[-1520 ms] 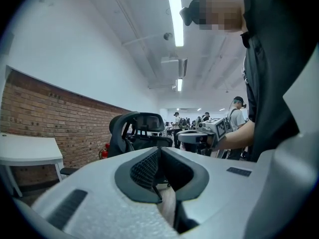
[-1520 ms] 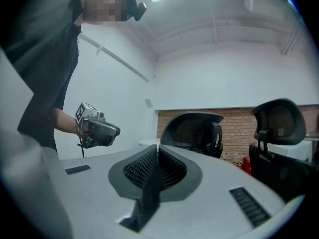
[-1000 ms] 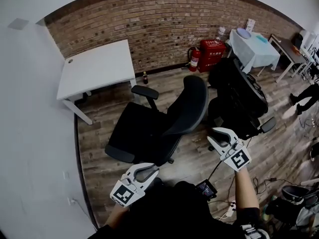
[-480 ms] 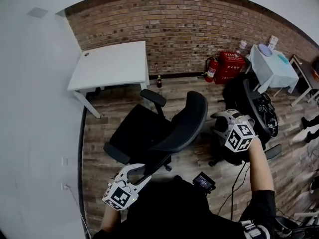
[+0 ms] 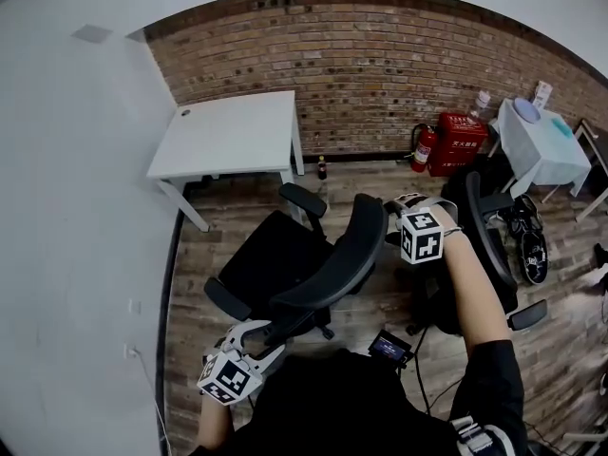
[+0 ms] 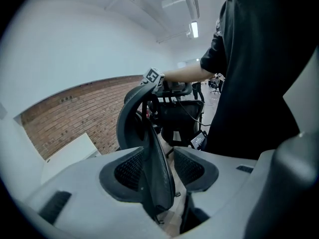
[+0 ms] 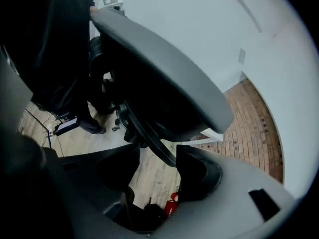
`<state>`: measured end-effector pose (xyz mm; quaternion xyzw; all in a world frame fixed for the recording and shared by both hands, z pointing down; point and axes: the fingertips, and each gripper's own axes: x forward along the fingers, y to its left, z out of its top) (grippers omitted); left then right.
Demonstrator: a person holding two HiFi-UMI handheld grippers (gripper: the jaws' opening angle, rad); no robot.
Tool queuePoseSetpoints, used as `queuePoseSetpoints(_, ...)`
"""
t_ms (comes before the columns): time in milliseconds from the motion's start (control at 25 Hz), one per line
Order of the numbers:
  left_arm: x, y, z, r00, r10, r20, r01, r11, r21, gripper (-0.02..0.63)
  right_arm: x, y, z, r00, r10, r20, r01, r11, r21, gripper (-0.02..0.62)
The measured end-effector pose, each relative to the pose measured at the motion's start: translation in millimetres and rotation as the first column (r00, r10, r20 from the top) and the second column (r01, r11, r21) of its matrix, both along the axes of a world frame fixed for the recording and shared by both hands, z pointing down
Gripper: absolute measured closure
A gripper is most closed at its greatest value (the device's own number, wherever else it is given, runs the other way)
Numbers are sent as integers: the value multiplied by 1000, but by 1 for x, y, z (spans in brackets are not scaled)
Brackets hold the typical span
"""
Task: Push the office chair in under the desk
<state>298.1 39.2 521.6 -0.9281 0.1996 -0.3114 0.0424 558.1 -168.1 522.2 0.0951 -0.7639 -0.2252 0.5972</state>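
Observation:
The black office chair [image 5: 285, 269] stands on the wood floor, pulled out from the white desk [image 5: 233, 133], its seat toward the desk. My left gripper [image 5: 255, 332] is at the lower side edge of the backrest [image 5: 344, 255]. Its jaws are opening, and the backrest's thin edge [image 6: 155, 168] stands between the pads. My right gripper [image 5: 391, 217] is at the backrest's top. Its jaws are opening too, with the backrest's rim [image 7: 149, 133] running between them and a gap on either side.
A second black chair [image 5: 489, 255] stands close behind my right arm. A red fire extinguisher [image 5: 423, 147], a red box [image 5: 462, 133] and a bottle [image 5: 322, 167] line the brick wall. A cloth-covered table [image 5: 543, 150] is at the far right. A small screen device [image 5: 389, 347] lies at my feet.
Both grippers have come up to the chair's backrest, the right one swinging forward and left to its top. Both pairs of jaws have opened around its edge.

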Motion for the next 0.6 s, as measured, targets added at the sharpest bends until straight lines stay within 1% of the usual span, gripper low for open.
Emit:
queuePoseSetpoints(160,1,-5,7,998,-21,55,21,1000,-3,417,4,-16,17,996,-40,-79,37,998,-46,348)
queuePoseSetpoints(280,3,-7,17,996,-26,87,27,1000,-13,416,0,-25,22,995,-75,-69,72,996,-51,337)
queuePoseSetpoints(440,7,-5,37,991,-32,131,42,996,-75,404,0,-40,23,990,-113,-84,108,992,-65,328)
queuePoseSetpoints(600,10,-6,50,986,-41,162,59,992,-108,393,2,-55,26,988,-126,-85,115,985,-127,327)
